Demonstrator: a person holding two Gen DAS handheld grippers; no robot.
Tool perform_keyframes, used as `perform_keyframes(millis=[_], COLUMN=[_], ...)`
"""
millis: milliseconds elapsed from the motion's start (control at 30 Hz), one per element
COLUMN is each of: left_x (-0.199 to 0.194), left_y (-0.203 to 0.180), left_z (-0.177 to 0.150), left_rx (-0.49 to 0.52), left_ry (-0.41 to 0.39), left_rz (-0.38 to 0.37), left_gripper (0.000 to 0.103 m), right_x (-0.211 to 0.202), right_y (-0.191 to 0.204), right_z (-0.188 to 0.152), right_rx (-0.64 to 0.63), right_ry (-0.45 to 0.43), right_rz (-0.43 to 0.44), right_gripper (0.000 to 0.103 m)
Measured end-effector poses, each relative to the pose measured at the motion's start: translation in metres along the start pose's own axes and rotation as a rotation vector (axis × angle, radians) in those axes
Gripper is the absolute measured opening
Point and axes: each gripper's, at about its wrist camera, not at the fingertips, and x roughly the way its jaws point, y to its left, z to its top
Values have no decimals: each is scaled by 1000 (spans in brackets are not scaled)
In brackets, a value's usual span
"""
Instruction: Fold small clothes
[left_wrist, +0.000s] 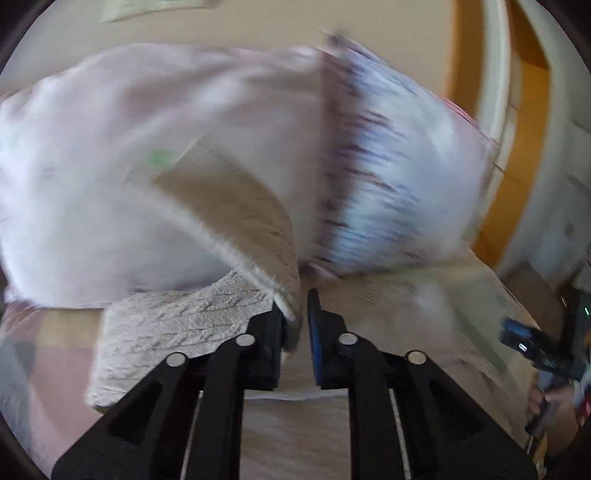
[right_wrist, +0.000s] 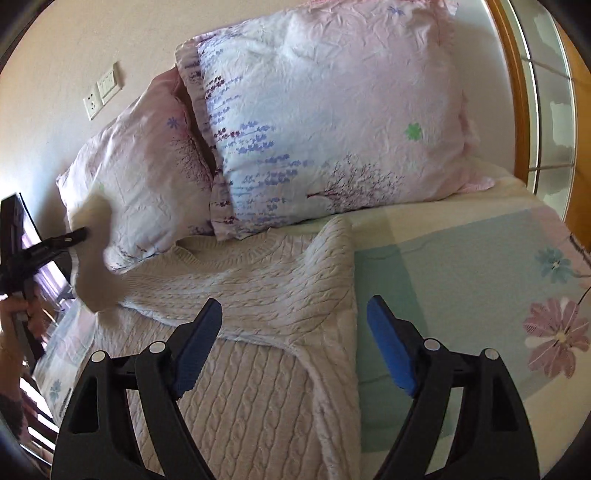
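While left gripper (left_wrist: 295, 314) jaws clamp sweater (right_wrist: 258, 295) sleeve | right gripper (right_wrist: 295, 343) jaws apart above sweater body

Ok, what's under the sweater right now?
The cable-knit sweater lies on the floral bedsheet, its collar against the pillows. Anything beneath its body is covered.

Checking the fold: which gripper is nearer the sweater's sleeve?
Left. The left gripper is pinching the lifted sleeve; the right gripper hovers open over the sweater body.
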Motion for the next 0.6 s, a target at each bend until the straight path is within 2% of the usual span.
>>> perform_keyframes(millis=[67,100,133,200,233,267,367,400,467,567,600], left_x=[33,37,33,11,-6,-24,-60,-74,-94,-117,-124], left_y=[-51,-56,-54,-30,-14,6,50,62,78,77,71], left_z=[-17,-26,-35,-54,-65,-80,-117,-135,-166,-204,-212], left_rx=[88,100,97,53,15,-28,-130,-186,-283,-358,-360], left_ry=[137,174,187,176,167,166,209,232,255,257,238], left_rz=[-71,-71,-54,18,53,91,163,168,134,65,57], left_gripper=[34,34,35,47,57,59,59,59,59,54,52], right_x=[-2,-8,-18,-33,-42,-47,-60,-62,-65,-76,-78], right_y=[0,-3,-8,-19,-27,-32,-48,-49,-50,-43,-41], right_z=[-6,-11,-18,-29,-39,-45,-74,-83,-102,-124,-130], right_rx=[0,6,13,32,55,75,178,206,257,295,312], right_ry=[24,35,42,63,90,110,198,222,277,292,304], right_rz=[-8,-4,4,-2,2,10,74,97,142,202,228], right_gripper=[82,82,82,82,82,82,76,70,61,50,41])
